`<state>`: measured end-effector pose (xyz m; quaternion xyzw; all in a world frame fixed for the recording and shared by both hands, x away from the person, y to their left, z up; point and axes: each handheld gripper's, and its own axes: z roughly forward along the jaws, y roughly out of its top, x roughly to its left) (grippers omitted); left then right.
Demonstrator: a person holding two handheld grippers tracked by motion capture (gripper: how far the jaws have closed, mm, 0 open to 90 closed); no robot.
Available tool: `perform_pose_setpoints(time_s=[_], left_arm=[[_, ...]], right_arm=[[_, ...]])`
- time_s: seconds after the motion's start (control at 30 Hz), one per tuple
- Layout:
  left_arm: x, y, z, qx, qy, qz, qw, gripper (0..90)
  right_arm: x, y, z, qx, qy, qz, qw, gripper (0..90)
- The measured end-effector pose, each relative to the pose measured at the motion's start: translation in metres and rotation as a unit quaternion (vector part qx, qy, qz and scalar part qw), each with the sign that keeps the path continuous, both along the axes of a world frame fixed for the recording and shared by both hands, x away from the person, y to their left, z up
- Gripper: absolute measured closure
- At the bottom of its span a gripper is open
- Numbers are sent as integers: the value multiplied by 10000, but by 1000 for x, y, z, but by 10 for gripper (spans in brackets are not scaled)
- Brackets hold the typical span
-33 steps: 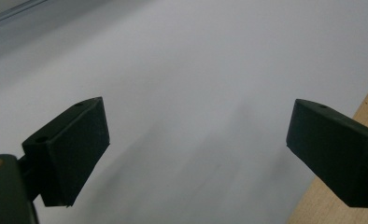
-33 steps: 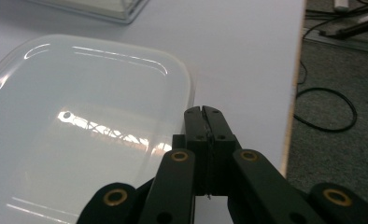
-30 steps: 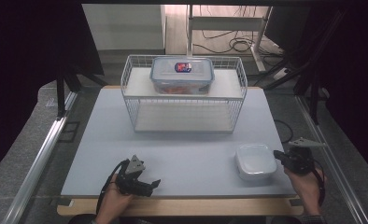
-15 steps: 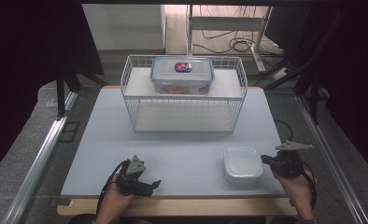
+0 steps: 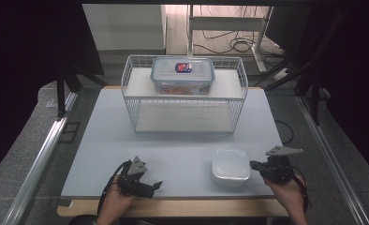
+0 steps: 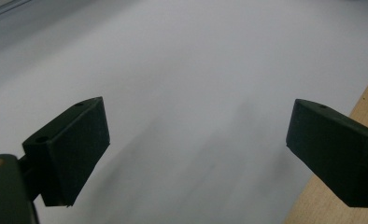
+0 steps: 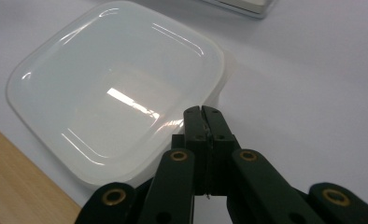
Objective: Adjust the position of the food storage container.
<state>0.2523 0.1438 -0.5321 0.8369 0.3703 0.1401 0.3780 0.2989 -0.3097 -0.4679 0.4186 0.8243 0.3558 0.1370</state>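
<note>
Table (image 5: 182, 145): a pale grey-white sheet covers the top; a strip of bare wood runs along the near edge.
Wire basket (image 5: 185, 96): white, standing at the far middle of the table, its open side facing the person.
Lidded box (image 5: 182, 75): clear plastic with a red and blue label on the lid; it rests on top of the wire basket, with orange contents faintly visible through the wall.
White container (image 5: 230, 165): square with rounded corners, translucent white, lying flat on the table at the near right, just beside the right gripper. In the right gripper view (image 7: 112, 93) its lid reflects a bright light.
Left gripper (image 5: 155, 186): held low at the near left of the table, well apart from the white container. In the left gripper view (image 6: 198, 154) the jaws stand wide apart with bare table between them.
Right gripper (image 5: 253, 165): at the near right, pointing toward the white container. In the right gripper view (image 7: 202, 114) the jaws are pressed together, tips at the container's edge; contact cannot be judged.
</note>
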Motion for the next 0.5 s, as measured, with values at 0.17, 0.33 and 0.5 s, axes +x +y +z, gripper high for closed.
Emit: perform_pose_setpoints(time_s=[0.17,0.33,0.5], left_arm=[[0,0,0,-10,6,8,10000,59],[0,-1,-1,11,15,-4,10000,58],[1,-1,-1,-35,74,-34,10000,70]], right_arm=[[0,12,-1,113,72,128,9998,894],[0,29,-3,140,37,296,9995,894],[3,39,-5,230,46,360,9991,894]])
